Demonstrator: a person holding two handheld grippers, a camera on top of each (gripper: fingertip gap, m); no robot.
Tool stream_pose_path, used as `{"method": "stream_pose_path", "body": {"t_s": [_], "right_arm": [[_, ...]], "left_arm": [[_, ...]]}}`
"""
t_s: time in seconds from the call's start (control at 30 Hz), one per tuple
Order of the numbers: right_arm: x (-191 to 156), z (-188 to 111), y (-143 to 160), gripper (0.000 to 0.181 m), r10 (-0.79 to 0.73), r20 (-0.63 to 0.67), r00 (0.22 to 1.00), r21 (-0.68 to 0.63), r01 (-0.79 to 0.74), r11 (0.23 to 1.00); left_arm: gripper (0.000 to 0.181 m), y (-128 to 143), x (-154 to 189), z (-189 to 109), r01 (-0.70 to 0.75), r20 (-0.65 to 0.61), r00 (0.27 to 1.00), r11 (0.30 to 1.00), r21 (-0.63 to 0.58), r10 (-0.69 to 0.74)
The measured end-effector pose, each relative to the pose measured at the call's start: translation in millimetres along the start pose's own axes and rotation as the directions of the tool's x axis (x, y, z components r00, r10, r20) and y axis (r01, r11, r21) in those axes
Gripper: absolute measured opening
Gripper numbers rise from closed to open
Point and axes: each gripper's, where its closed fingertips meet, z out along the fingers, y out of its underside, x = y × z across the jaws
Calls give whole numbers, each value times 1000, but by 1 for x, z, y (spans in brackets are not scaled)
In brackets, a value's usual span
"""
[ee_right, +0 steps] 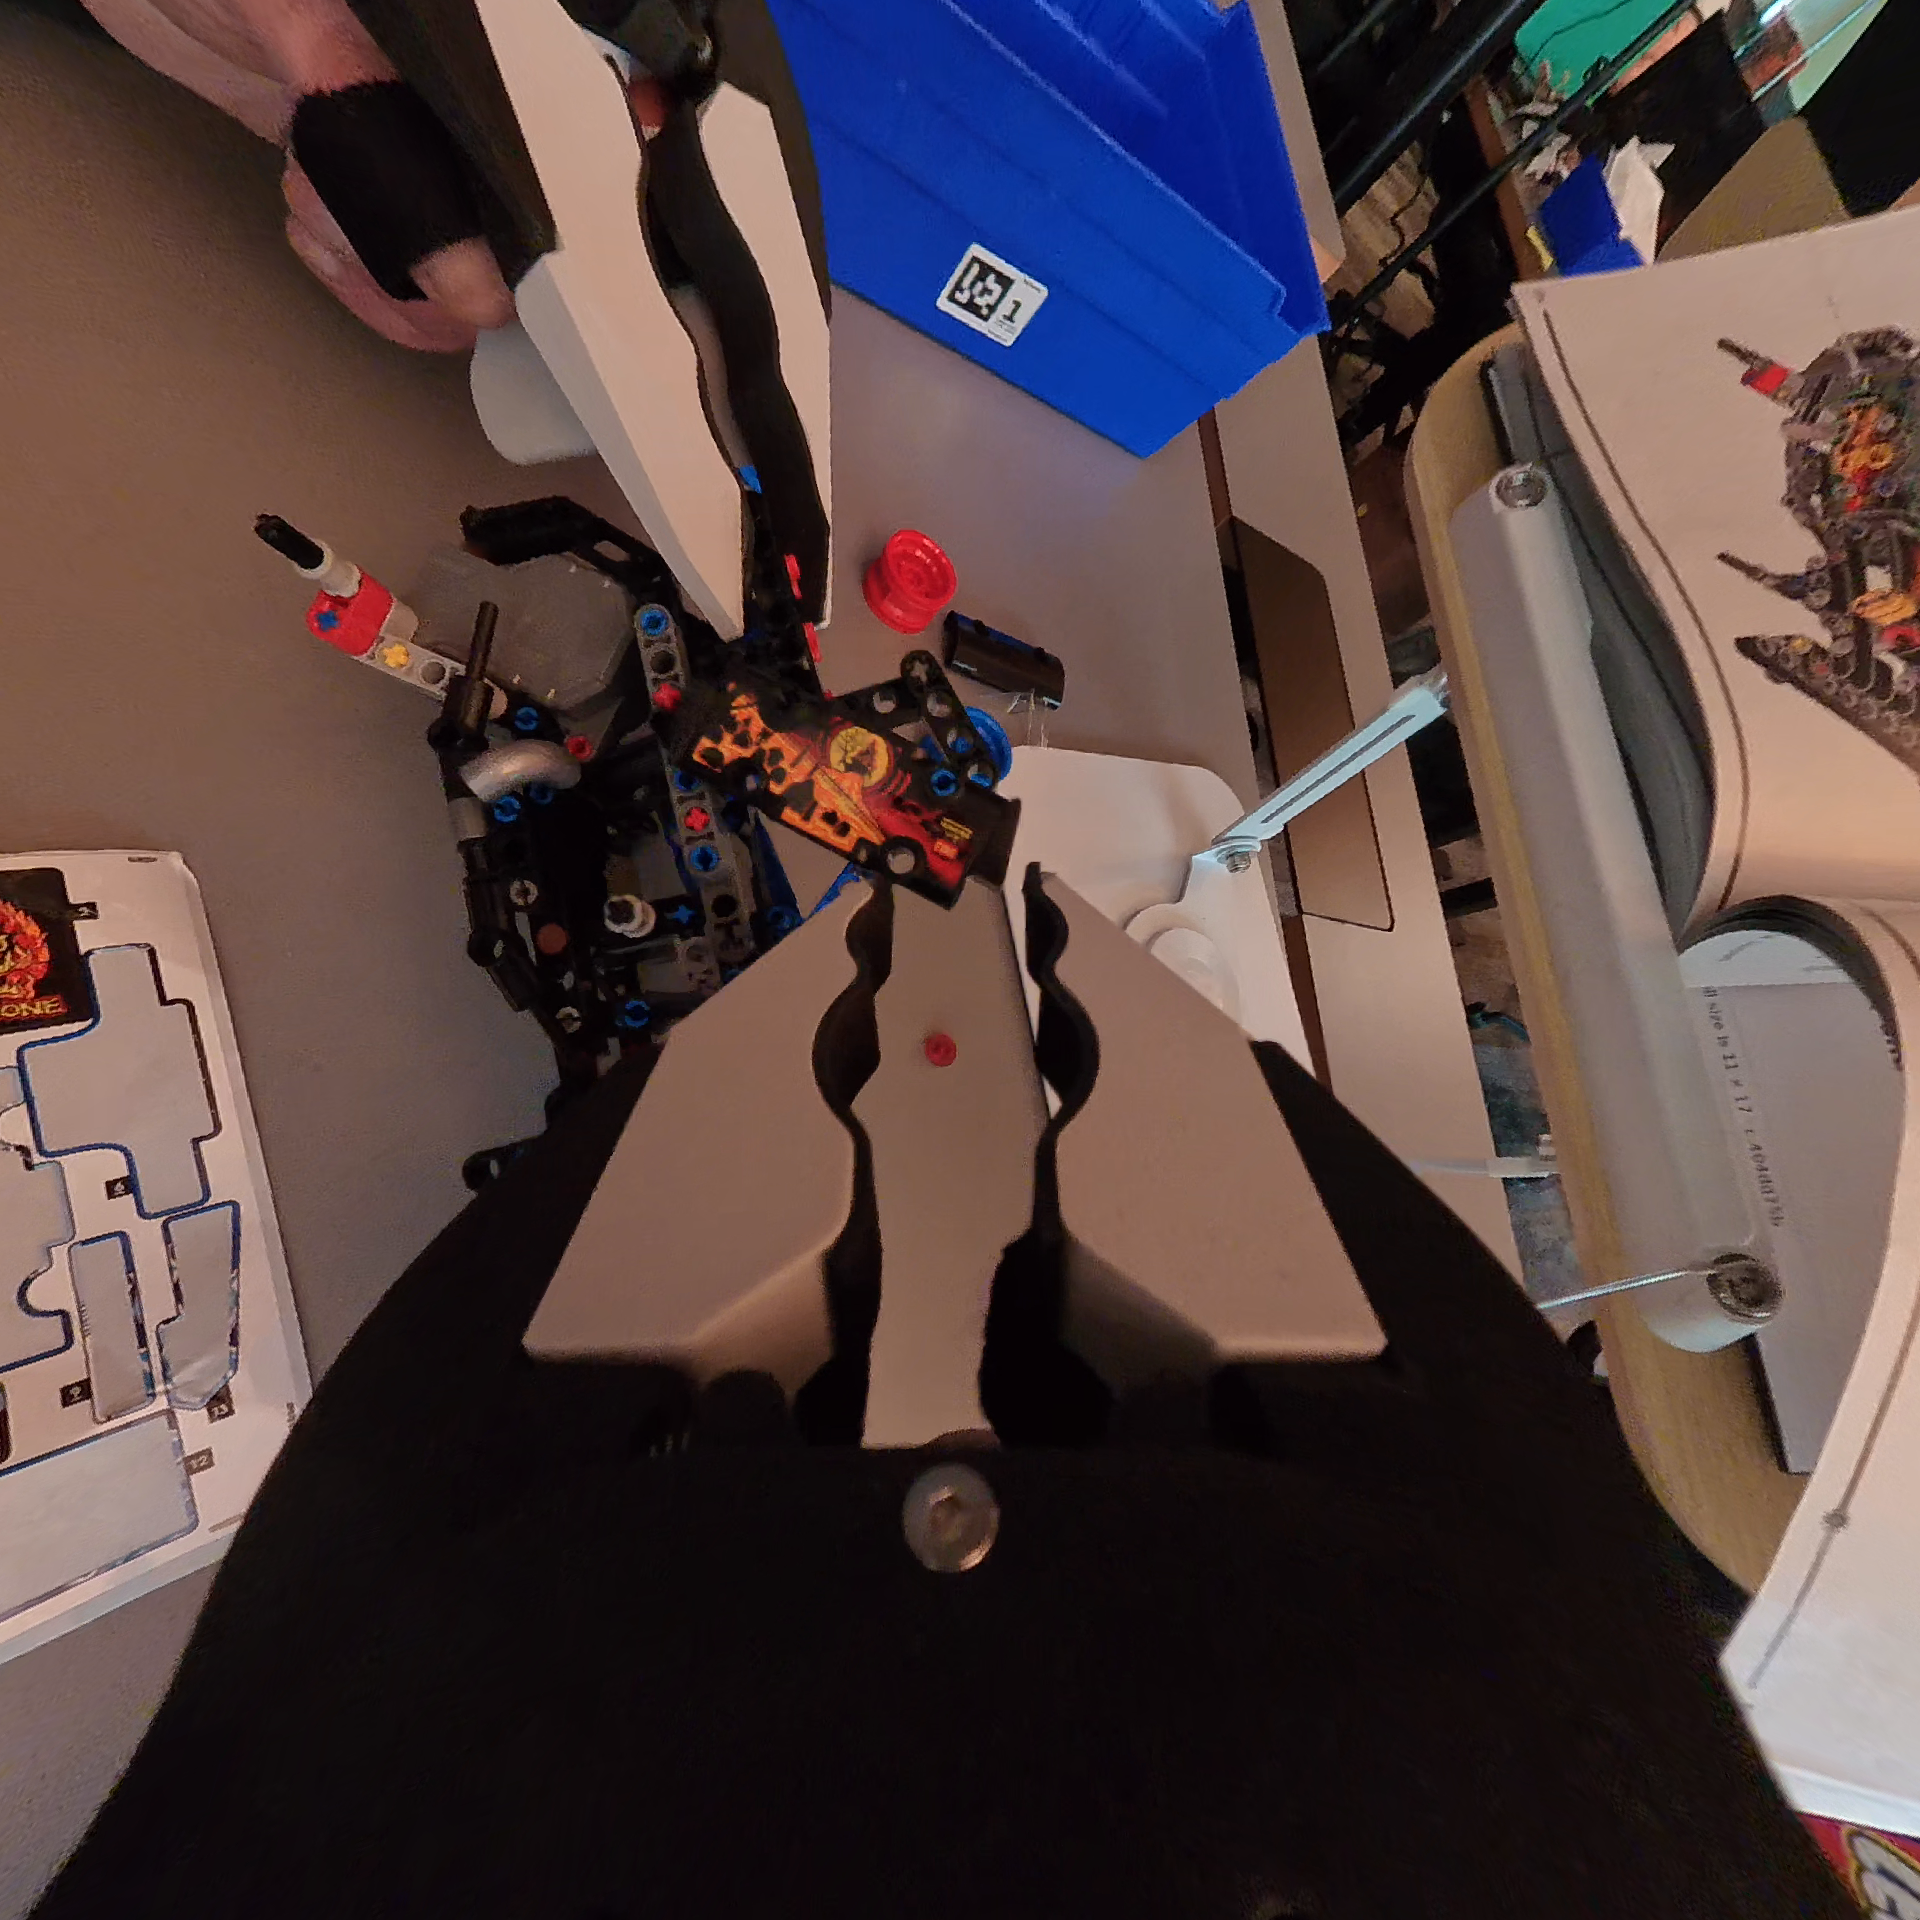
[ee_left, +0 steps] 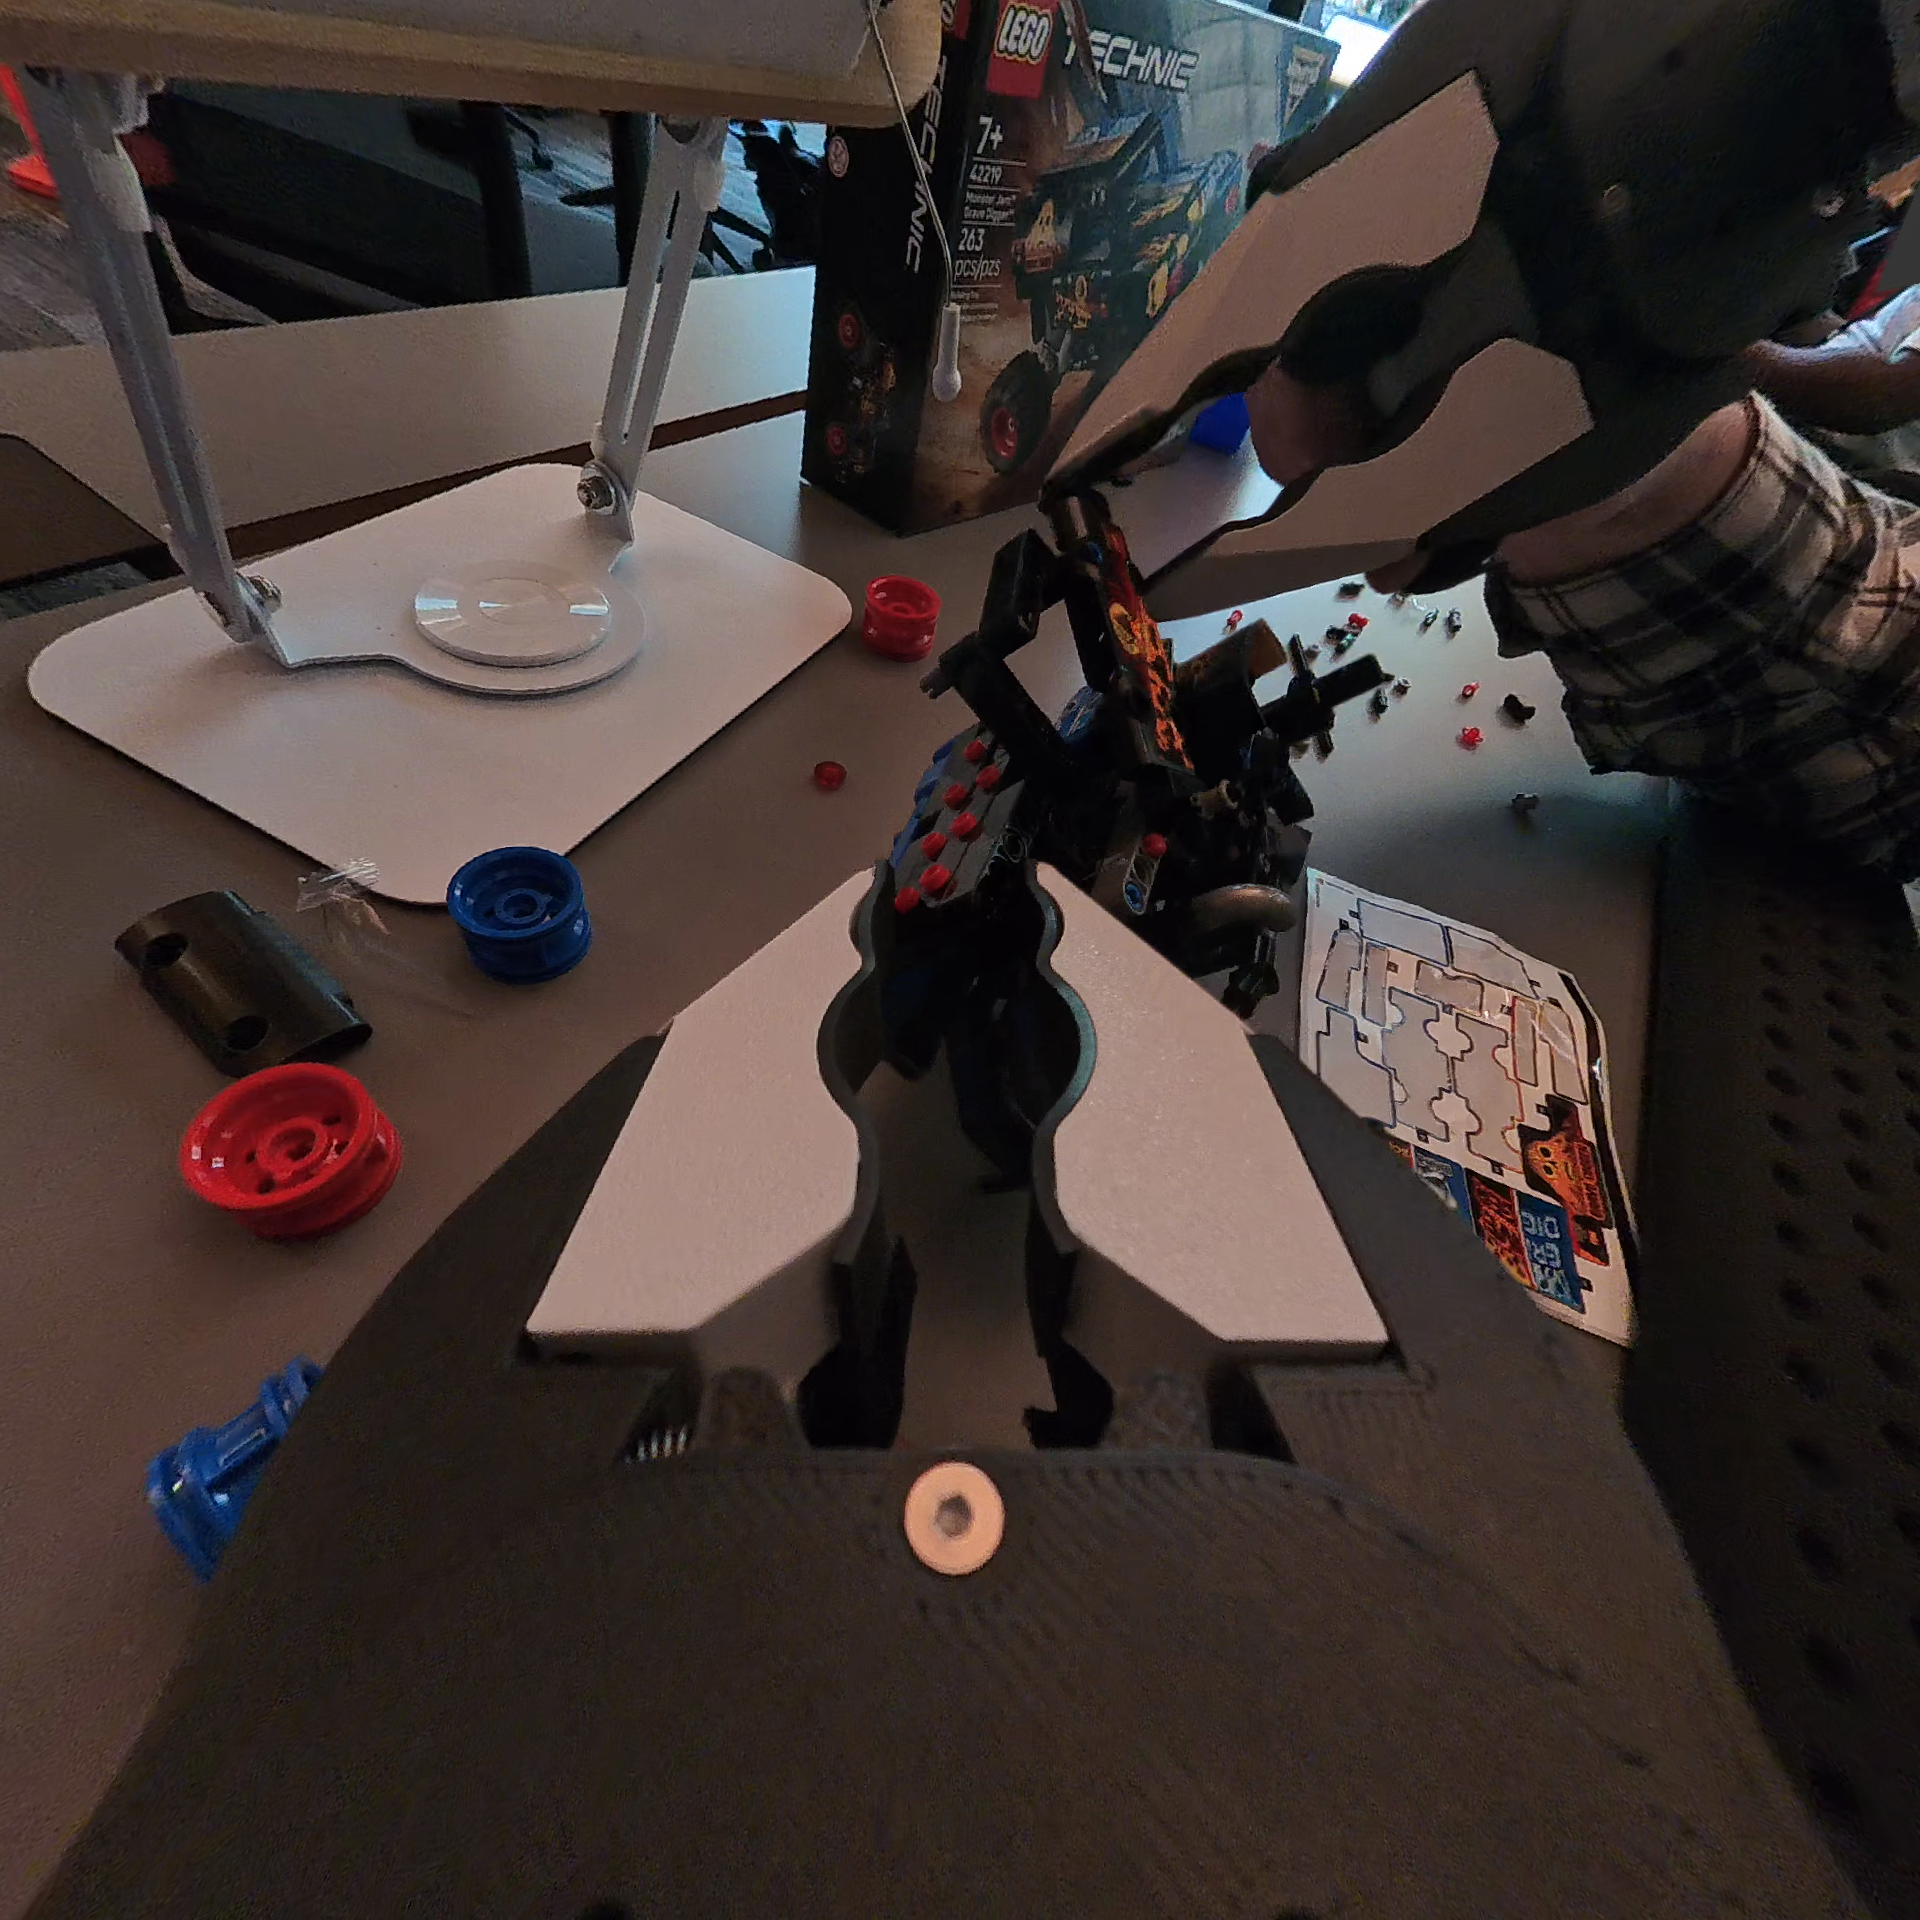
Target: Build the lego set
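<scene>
Grey desk (ee_left: 644, 1039) carries red and blue wheel hubs; left gripper (ee_left: 956, 914) has its fingers pinched on the lego truck (ee_left: 1101, 790); from the right wrist, right gripper (ee_right: 951, 894) fingers stand parted, tips at the flame-printed panel (ee_right: 852, 779) beside a sticker sheet (ee_right: 125, 1195).

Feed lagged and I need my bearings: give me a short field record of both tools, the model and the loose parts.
left tool: shut on the truck model's lower end
right tool: tips either side of the flame panel end; grip unclear
truck model: partly built
loose wheels: red wheel, blue wheel, smaller red wheel, all on the table
sticker sheet: flat beside the model
</scene>
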Motion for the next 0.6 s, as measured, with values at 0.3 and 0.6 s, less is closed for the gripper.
{"method": "stream_pose_path", "body": {"t_s": [0.3,0.6], "right_arm": [[-7,3,-2,38,-99,-18,995,-14,99,995],[-3,0,-4,40,-148,-60,987,-12,148,989]], "left_arm": [[20,5,1,3,-14,1,1000,1000,-26,14],[20,3,4,3,-74,16,997,997,-27,75]]}}
